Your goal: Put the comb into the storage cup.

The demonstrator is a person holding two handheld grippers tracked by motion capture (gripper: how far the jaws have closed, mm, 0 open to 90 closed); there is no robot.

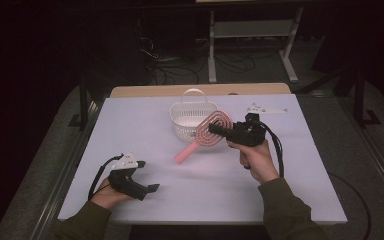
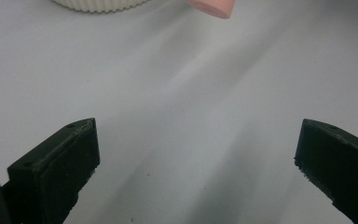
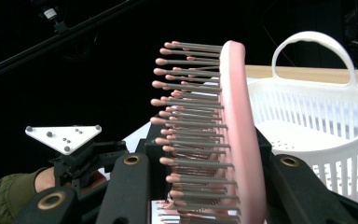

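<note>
Nearest the person, the left claw [image 1: 147,188] rests low on the tabletop [image 1: 205,185], jaws spread wide w/ nothing between them – released, parked out of the way, prob so it doesn't block the other hand's work. In the left gripper view bare white surface lies between its jaws; the pink handle tip [image 2: 212,7] and the basket's ribbed wall [image 2: 100,4] sit well ahead of it

Farther out, the right claw [image 1: 219,129] is clenched on a pink vent hairbrush [image 1: 207,132], gripping the head, not the handle. Right gripper view: brush head [image 3: 237,135] stands on edge between the two jaws, pink back to one side, bristles [image 3: 191,135] to the other; pads squeeze it across its thickness. Handle hangs down and away from the claw toward the tabletop, so the brush is lifted and tilted. Seems held this way to carry it head-first over the rim

Just beyond the right claw, touching distance, is the white slotted basket w/ loop handle [image 1: 192,117]; brush head overlaps its near rim in the high view. Looks like a drop-in is the aim, not yet done
</note>
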